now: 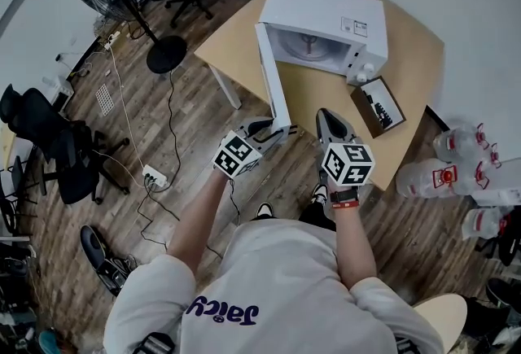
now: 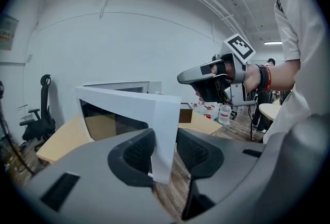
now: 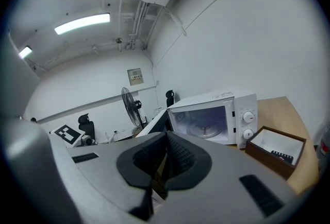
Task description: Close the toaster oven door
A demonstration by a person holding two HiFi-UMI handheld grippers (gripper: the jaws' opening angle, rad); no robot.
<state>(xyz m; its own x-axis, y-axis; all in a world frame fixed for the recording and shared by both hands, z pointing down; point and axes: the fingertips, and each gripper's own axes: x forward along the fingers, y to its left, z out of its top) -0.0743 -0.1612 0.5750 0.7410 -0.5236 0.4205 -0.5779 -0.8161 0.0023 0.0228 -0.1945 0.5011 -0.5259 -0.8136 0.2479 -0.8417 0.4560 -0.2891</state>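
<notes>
The toaster oven door [image 1: 273, 74] stands swung wide open. It is hinged at the far end on the white toaster oven [image 1: 330, 19], and its free edge reaches out past the table [image 1: 419, 72] into the left gripper [image 1: 277, 130]. That gripper is clenched on the door, one pad on each face, low on the free edge. The open cavity lies ahead of this gripper and to its right. The right gripper [image 1: 327, 118] hovers just right of the left one, its jaws pressed together on nothing, pointing toward the oven's knobs. A small brown box [image 1: 379, 106] sits on the table just beyond its tip.

The door looks like a stiff, fairly light panel that should swing easily on its hinge. Its smooth painted faces could slide out of a pinch. The free edge, farthest from the hinge, seems the sensible hold. A flat push on the outer face would likely finish the latch, while a hard slam might shift the oven.
</notes>
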